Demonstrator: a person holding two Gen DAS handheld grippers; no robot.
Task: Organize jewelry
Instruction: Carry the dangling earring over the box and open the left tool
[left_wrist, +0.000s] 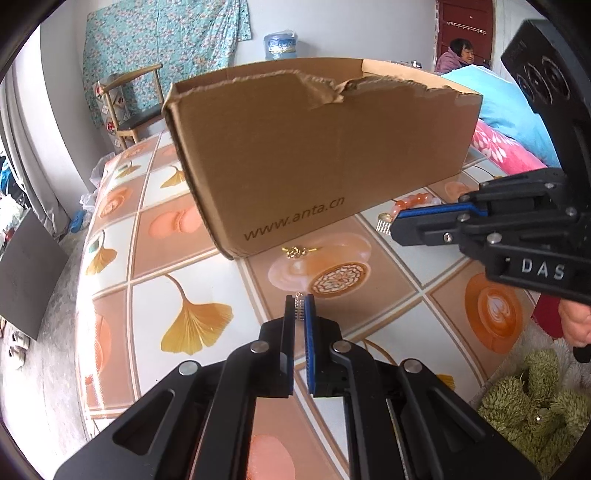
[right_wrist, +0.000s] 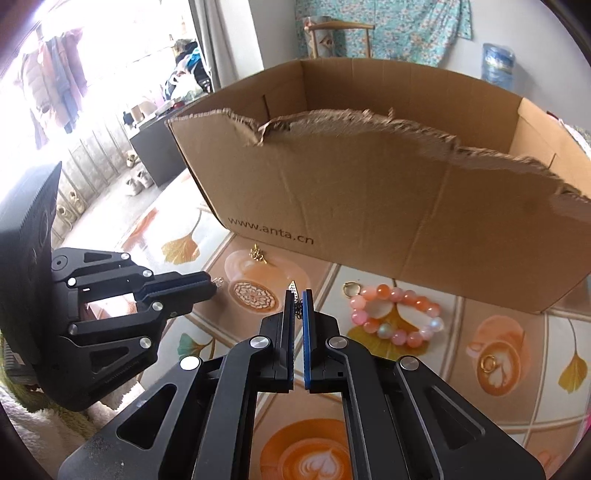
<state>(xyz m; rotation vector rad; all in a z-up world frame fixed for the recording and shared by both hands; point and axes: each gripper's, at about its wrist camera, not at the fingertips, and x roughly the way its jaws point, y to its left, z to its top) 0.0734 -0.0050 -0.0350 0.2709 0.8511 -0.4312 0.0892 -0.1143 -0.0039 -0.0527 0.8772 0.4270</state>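
Note:
My left gripper (left_wrist: 299, 300) is shut on a small rhinestone piece (left_wrist: 300, 309), held above the table before the cardboard box (left_wrist: 314, 155). It also shows in the right wrist view (right_wrist: 213, 283). My right gripper (right_wrist: 297, 298) is shut on a small comb-like rhinestone piece (right_wrist: 293, 288); it shows in the left wrist view (left_wrist: 394, 223) with the comb (left_wrist: 383, 224) at its tip. A pink bead bracelet (right_wrist: 397, 314), a gold brooch (right_wrist: 258, 254), a gold ring (right_wrist: 488, 363) and a clear ring (right_wrist: 350, 288) lie on the table near the box (right_wrist: 369, 206).
The table (left_wrist: 192, 258) has a patterned cloth with ginkgo leaves and coffee cups. A wooden chair (left_wrist: 133, 107) stands beyond the table's far left. A green fuzzy rug (left_wrist: 535, 402) lies below on the right. A person (left_wrist: 460, 55) sits in the background.

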